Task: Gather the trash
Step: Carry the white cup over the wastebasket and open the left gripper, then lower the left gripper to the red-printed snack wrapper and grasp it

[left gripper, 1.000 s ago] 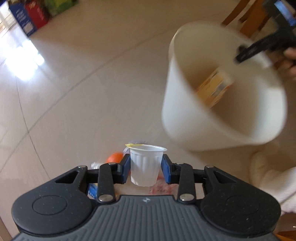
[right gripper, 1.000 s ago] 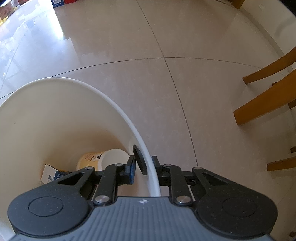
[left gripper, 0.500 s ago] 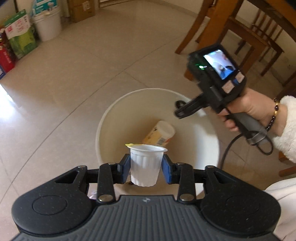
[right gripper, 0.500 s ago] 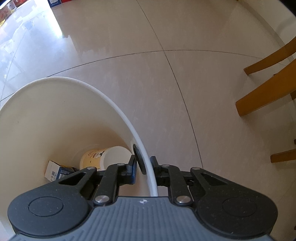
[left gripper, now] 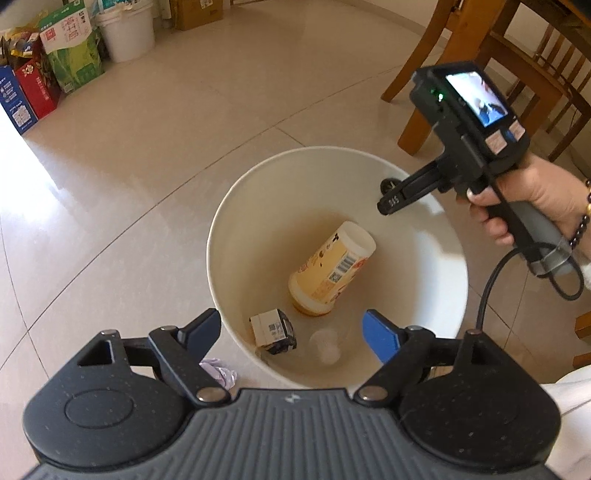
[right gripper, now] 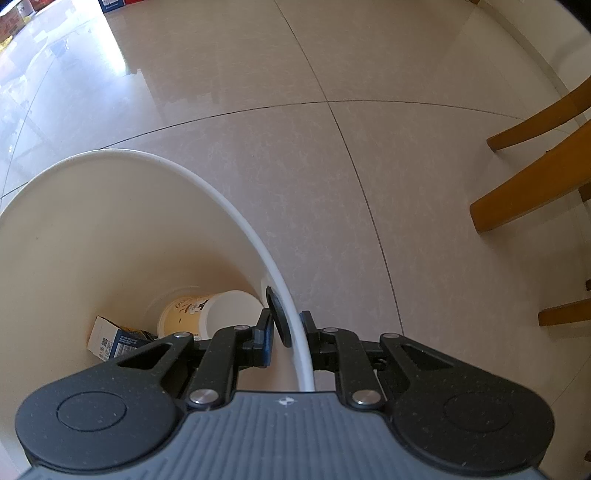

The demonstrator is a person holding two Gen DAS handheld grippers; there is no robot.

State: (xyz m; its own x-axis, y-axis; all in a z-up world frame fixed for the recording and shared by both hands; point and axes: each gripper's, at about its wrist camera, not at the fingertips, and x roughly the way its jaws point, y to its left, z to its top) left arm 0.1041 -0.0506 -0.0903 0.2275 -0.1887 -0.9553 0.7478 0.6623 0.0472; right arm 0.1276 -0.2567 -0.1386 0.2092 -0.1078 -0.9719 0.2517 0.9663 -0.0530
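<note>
A white bin stands tilted on the tiled floor. Inside lie a yellow cup, a small dark carton and a blurred clear plastic cup. My left gripper hangs open above the bin's near rim with nothing between its blue pads. My right gripper is shut on the bin's rim, one finger inside the wall and one outside. The right wrist view also shows the yellow cup and the carton at the bin's bottom.
A crumpled pale wrapper lies on the floor by the bin's near left side. Wooden chair legs stand at the right. Boxes and a white bucket line the far left wall.
My left gripper has opened and the clear plastic cup has dropped from it into the bin. The right gripper keeps its hold on the rim.
</note>
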